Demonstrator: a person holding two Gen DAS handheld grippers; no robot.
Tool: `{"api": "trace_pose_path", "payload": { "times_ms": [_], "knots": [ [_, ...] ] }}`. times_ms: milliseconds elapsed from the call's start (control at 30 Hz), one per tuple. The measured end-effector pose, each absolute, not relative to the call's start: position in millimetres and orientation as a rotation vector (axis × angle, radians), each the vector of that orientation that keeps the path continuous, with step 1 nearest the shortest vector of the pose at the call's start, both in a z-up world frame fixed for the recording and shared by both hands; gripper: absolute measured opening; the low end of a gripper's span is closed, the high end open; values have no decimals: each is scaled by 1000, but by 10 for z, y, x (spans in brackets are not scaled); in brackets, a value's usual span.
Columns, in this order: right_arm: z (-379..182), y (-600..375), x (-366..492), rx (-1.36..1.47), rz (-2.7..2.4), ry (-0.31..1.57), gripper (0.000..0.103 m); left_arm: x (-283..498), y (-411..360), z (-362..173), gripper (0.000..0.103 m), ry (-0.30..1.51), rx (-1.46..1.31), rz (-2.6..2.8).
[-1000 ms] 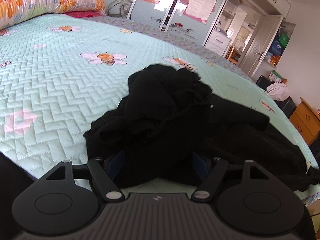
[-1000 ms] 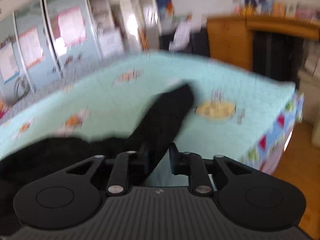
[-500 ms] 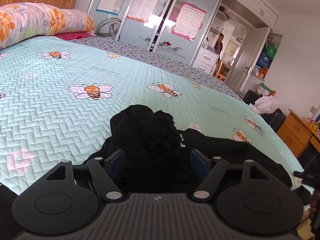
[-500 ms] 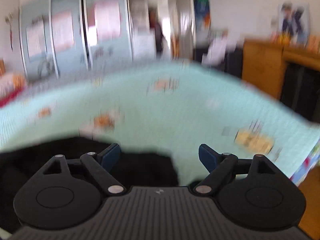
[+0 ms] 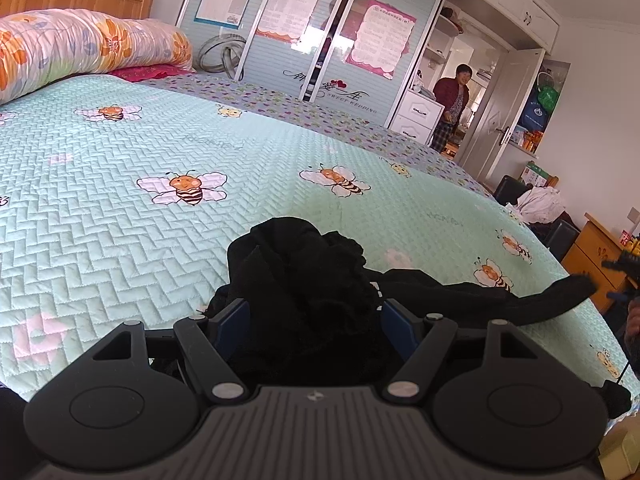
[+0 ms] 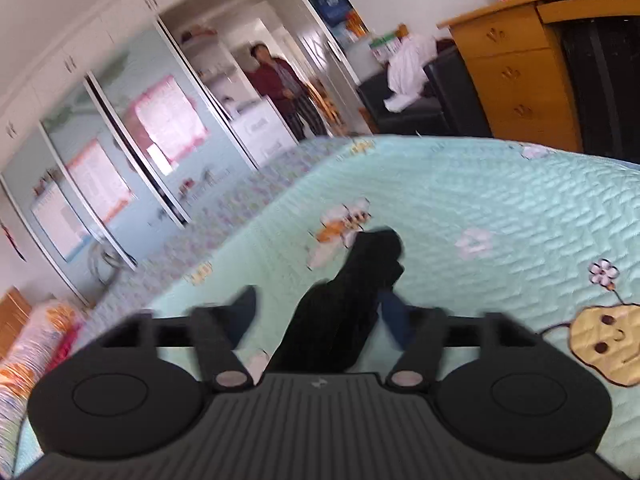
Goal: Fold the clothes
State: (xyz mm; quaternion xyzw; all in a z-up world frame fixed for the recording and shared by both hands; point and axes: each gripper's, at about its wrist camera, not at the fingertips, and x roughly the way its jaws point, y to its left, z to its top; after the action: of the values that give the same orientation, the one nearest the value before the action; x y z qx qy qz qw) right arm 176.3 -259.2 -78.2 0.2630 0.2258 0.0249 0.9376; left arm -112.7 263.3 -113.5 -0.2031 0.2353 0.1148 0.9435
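A black garment [image 5: 304, 280] lies bunched on the mint bee-print bedspread [image 5: 120, 240]. My left gripper [image 5: 314, 316] is shut on the thick bunch, and cloth fills the gap between its blue pads [image 5: 234, 318]. One sleeve [image 5: 560, 296] stretches off to the right, lifted off the bed. In the blurred right wrist view that sleeve [image 6: 352, 300] runs between the fingers of my right gripper [image 6: 320, 312]. Its jaws are closing. The sleeve sits against the right finger, with a gap on the left side.
A person [image 5: 450, 104] stands in the doorway by the sliding wardrobe [image 5: 320, 28]. A rolled floral quilt [image 5: 80, 44] lies at the headboard. A wooden dresser [image 6: 516, 64] and a dark chair with white clothes [image 6: 408, 76] stand past the bed's edge.
My right gripper let go of the sleeve, opened wide and swung across the bed; the sleeve lies between its jaws again. My left gripper rose a little with the bunch.
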Motion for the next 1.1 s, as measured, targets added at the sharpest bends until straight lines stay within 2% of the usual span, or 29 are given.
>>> {"api": "trace_pose_path", "payload": {
  "times_ms": [233,433,700,833,867,900,933,967,1000,1100],
  "knots": [
    [-1432,-2205,718,450,168,443,73,-1005,2952,-1071,75,461,-567,232],
    [-1693,-1719,299,267,105,362,73,-663,3050,-878,76,486,-509,236],
    [-1812,-1834,475,312,79,415,75,208,2787,-868,76,715,-348,141],
    [-1877,-1864,508,330,77,436,77,659,2658,-1180,75,908,-122,244],
    [-1877,-1859,505,326,81,436,78,738,2647,-1284,72,948,-78,288],
    [-1877,-1853,502,323,85,436,79,706,2691,-1346,55,952,-117,284],
    [-1875,-1859,503,323,89,435,79,630,2735,-1381,47,931,-174,281],
    [-1870,-1865,500,326,91,433,79,533,2762,-1397,31,905,-211,299],
    [-1868,-1872,500,332,91,434,79,392,2778,-1378,26,861,-239,304],
    [-1871,-1909,513,354,89,436,79,-140,2783,-1173,21,695,-367,256]
  ]
}}
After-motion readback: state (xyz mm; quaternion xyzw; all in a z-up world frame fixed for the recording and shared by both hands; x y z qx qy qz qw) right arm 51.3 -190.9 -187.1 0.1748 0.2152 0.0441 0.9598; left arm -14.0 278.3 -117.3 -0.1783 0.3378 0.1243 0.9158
